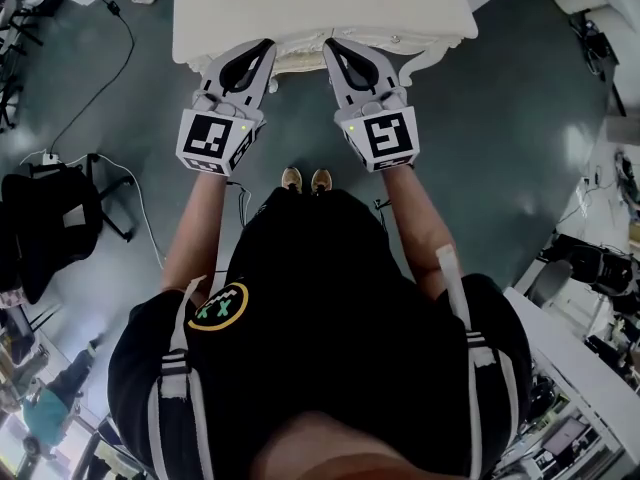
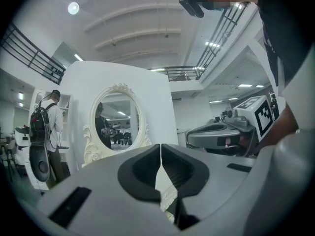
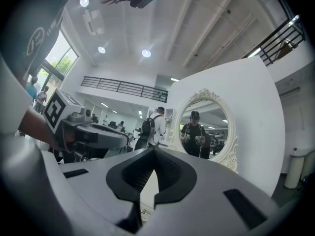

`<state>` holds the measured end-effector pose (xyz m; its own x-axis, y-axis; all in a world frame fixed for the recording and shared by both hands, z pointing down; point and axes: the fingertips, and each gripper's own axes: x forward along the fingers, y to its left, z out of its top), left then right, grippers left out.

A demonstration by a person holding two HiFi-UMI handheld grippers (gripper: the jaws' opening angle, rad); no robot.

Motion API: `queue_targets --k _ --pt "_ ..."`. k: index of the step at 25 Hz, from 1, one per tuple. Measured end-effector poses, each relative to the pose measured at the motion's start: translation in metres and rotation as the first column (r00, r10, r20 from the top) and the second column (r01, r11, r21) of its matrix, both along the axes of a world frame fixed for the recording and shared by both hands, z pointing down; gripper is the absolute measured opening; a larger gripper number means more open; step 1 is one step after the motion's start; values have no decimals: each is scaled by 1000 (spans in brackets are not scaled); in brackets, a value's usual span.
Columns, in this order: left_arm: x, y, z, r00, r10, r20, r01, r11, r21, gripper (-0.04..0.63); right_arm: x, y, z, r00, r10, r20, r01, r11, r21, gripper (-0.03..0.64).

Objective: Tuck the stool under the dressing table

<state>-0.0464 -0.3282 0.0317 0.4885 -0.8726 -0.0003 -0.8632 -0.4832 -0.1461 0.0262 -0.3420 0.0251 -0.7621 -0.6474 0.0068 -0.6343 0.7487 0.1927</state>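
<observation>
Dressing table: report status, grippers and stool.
Left gripper and right gripper both shut, empty, by the dressing table front edge. Stool not clearly visible. No obstruction seen.

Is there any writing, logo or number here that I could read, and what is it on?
"XX": two green crosses in a yellow ring, on the round patch on the person's black shirt; possibly not letters.
The marker cube of the left gripper and the marker cube of the right gripper: black-and-white patterns, no words.
The sleeve logo: too blurred to read.
The dressing table and the mirror: none.
</observation>
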Motion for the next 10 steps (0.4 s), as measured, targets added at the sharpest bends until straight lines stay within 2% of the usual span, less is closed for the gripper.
queue_targets --k 10 --pt "-4 -8 -1 1000 -8 5 8 1000 -3 26 -5 -8 -4 1000 -7 -1 7 1000 10 20"
